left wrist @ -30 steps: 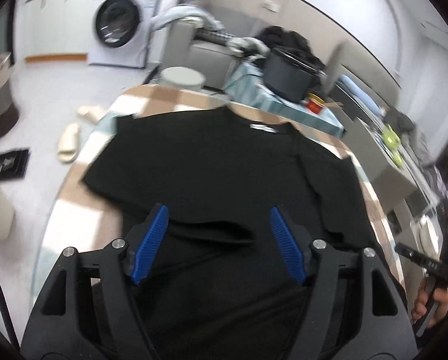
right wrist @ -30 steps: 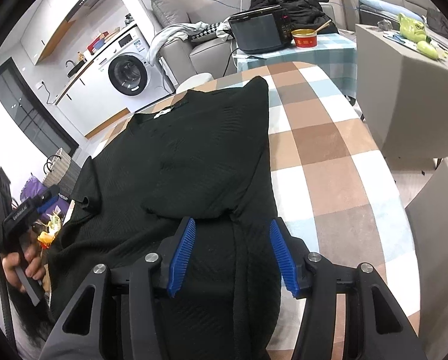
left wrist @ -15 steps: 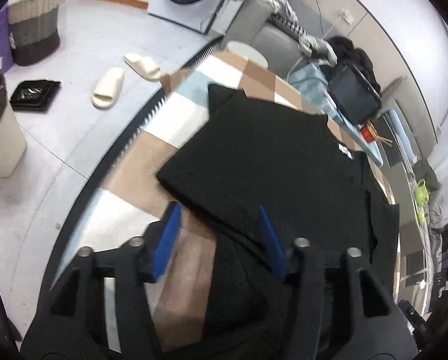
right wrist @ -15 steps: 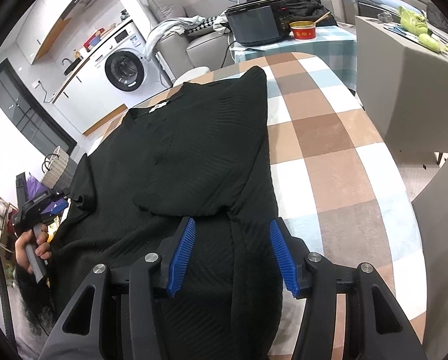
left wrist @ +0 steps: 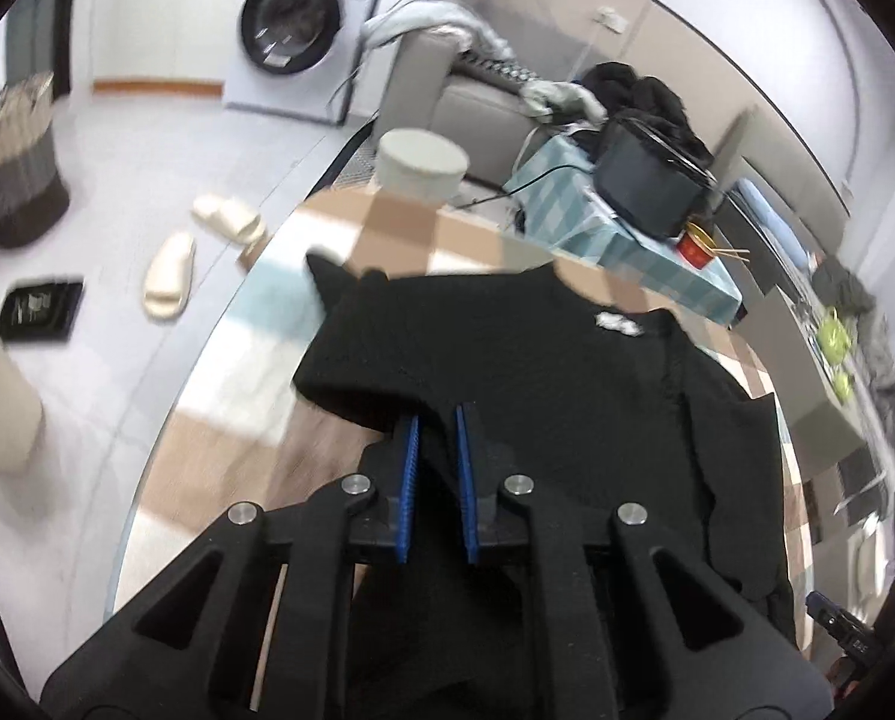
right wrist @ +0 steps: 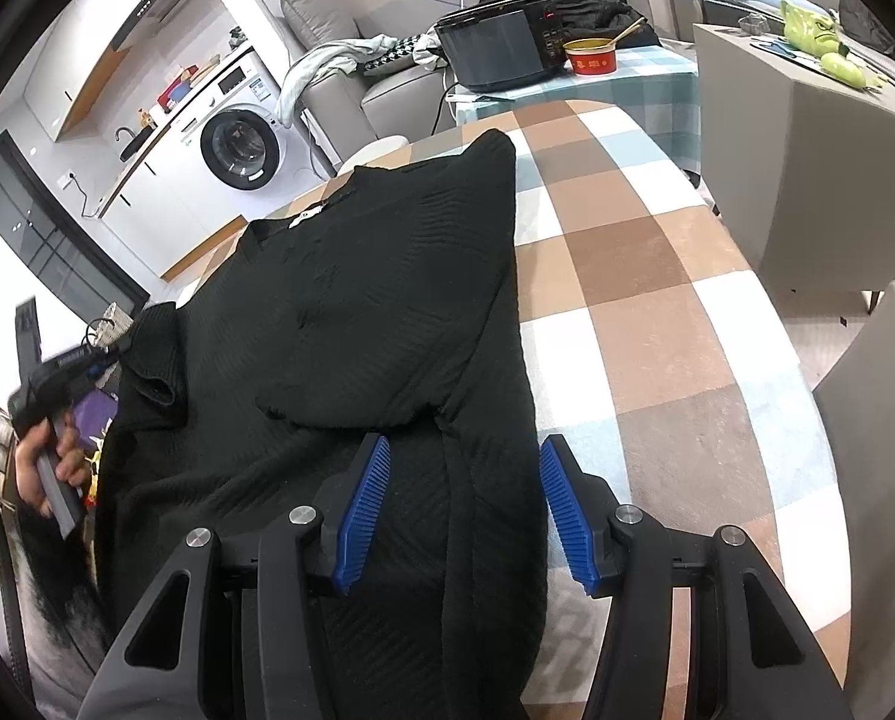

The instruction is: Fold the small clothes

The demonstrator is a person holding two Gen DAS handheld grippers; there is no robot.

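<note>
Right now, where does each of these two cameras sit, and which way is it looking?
Left wrist: rides the left gripper, looking down its fingers, closed on a fold of the black knit top.
Right wrist: rides the right gripper, open over the top's right edge; a hand shows at left.
Both share the top, checked tablecloth and white washing machine.

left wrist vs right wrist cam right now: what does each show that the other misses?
Left wrist only: left gripper shut on a fold of the black T-shirt; its jaws have just been closing. Slippers and a basket on the floor.
Right wrist only: right gripper open over the shirt's right edge; a hand holding the other gripper's handle; green toy.
Both: shirt, checked tablecloth, washing machine, red bowl.
</note>
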